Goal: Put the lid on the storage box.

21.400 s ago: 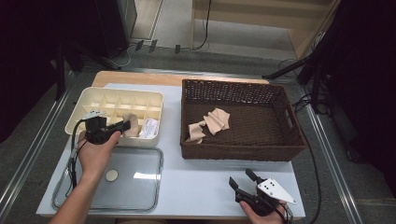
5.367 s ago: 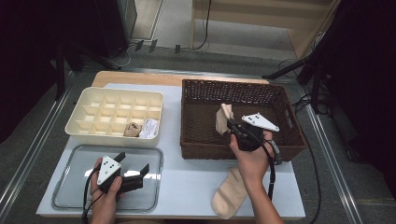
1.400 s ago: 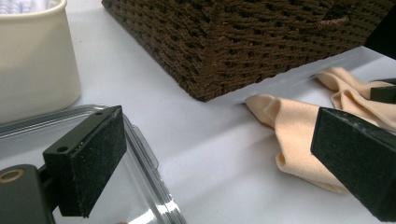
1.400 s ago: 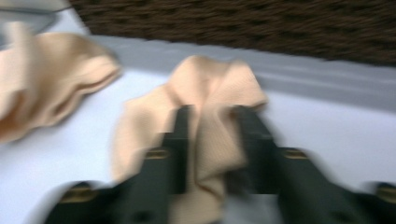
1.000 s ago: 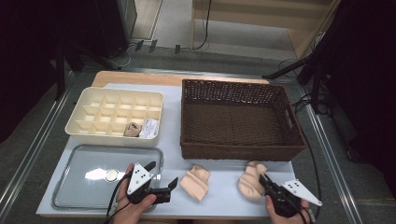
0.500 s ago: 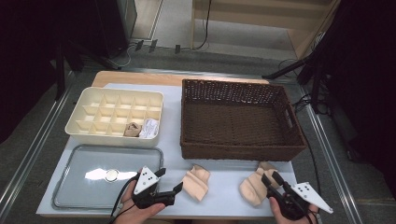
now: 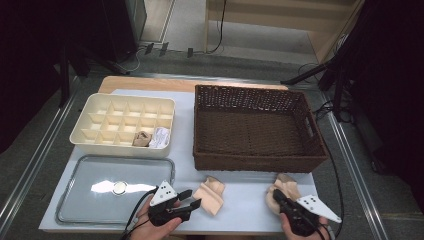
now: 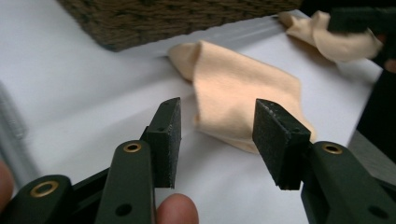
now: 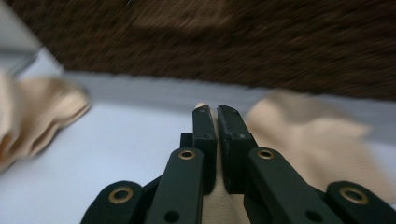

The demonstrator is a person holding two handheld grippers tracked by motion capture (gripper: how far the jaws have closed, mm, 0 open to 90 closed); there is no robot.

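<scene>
Two beige cloths lie on the white table in front of the basket. The left cloth (image 7: 210,195) (image 8: 238,84) is folded and lies just ahead of my left gripper (image 7: 196,199) (image 8: 217,121). That gripper's jaws have just been closing and still stand apart. The cloth's near edge lies in the gap between them, and the pads do not press on it. My right gripper (image 7: 276,196) (image 9: 215,109) is shut on the right cloth (image 7: 285,186) (image 9: 317,140), with a strip of it pinched between the pads.
An empty brown wicker basket (image 7: 250,162) stands behind both cloths. A metal tray (image 7: 85,207) with a small round disc (image 7: 119,188) lies at the front left. Behind it is a cream compartment box (image 7: 80,135) with a brown item (image 7: 142,138) and a white packet (image 7: 160,137).
The left gripper's jaws have narrowed at the left cloth's edge. The right gripper's jaws opened briefly, then closed on the right cloth. Neither hand has shifted much.
</scene>
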